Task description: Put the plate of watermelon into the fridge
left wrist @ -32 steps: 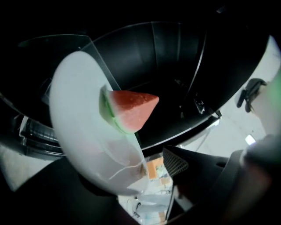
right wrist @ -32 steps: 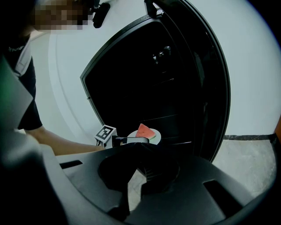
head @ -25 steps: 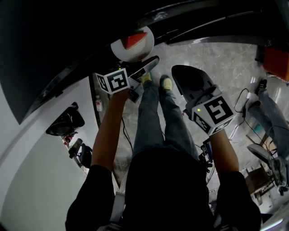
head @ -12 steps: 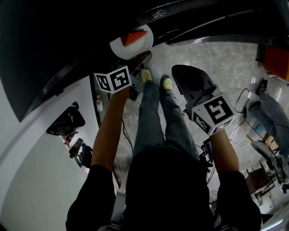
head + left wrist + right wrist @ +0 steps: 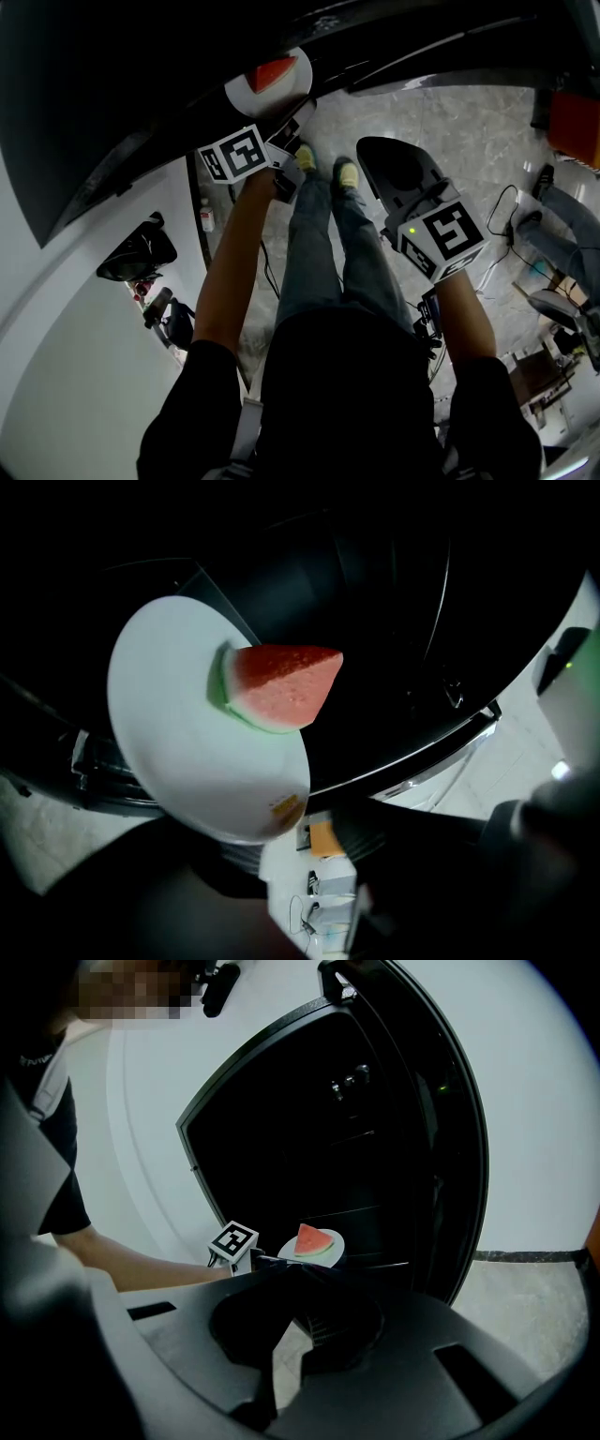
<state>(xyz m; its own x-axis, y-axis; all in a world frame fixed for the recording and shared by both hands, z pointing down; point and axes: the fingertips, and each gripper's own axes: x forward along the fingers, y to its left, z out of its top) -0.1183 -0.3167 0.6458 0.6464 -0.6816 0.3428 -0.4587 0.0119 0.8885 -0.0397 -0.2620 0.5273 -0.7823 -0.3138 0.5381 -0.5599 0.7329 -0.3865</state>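
A white plate (image 5: 246, 91) with a red watermelon wedge (image 5: 273, 73) hangs at the dark opening of the black fridge (image 5: 141, 75). My left gripper (image 5: 286, 131) has the plate's near rim between its jaws, which are closing on it. In the left gripper view the plate (image 5: 178, 733) tilts, the watermelon wedge (image 5: 281, 682) lies on its upper half, and its lower rim runs into my left gripper (image 5: 300, 841). My right gripper (image 5: 380, 155) stays back above the floor, shut and holding nothing. From the right gripper view (image 5: 300, 1279) the plate (image 5: 330, 1249) shows level with a fridge shelf.
The fridge's black door (image 5: 441, 1129) stands open on the right. A white wall (image 5: 84, 356) is to the left, with a black bag (image 5: 136, 253) at its foot. An orange box (image 5: 574, 131), cables (image 5: 525, 262) and another person (image 5: 562, 220) are on the right of the marble floor.
The left gripper's jaws have closed onto the plate's rim, and gripper and plate have shifted a little up and left toward the fridge. The right gripper has held still.
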